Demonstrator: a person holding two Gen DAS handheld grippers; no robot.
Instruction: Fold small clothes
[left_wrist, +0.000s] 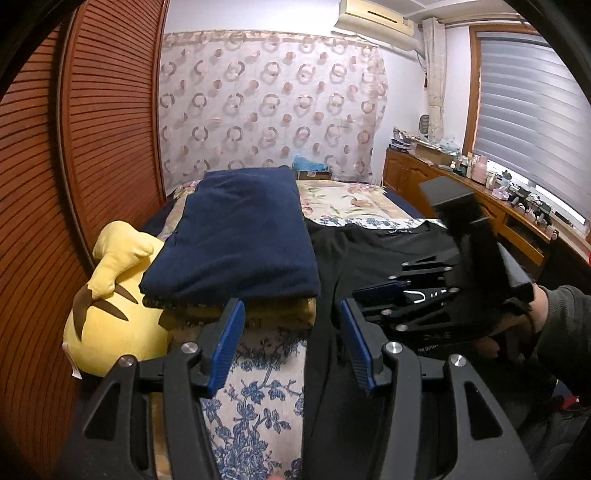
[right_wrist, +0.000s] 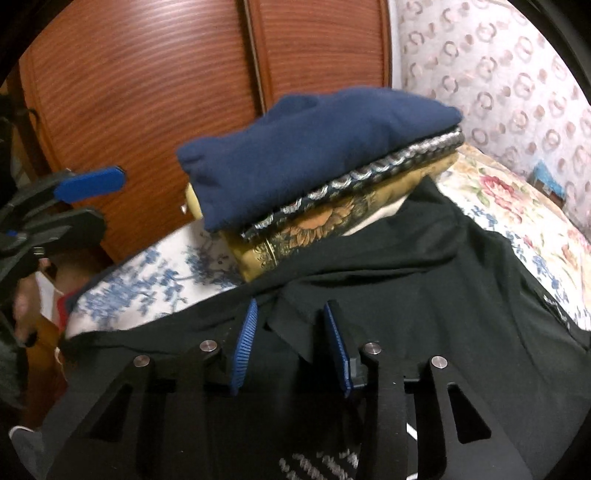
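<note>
Black garment (right_wrist: 406, 288) spread on the floral bedspread (left_wrist: 258, 398), right of a stack topped by a folded navy garment (left_wrist: 236, 236). Left gripper (left_wrist: 291, 314) open at the black garment's left edge; right gripper (right_wrist: 290, 314) open over its fabric. Yellow plush toy (left_wrist: 110, 306) lies left of the stack, against the slatted wardrobe door (left_wrist: 74, 166).

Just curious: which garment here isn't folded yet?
The black garment spread flat beneath the fingers; the navy one sits folded atop the stack.

I saw a bed (left_wrist: 354, 203) with louvered wardrobe doors (left_wrist: 110, 129) left of it, a blinded window (left_wrist: 528, 122) right, and an air conditioner (left_wrist: 376, 18) above.
</note>
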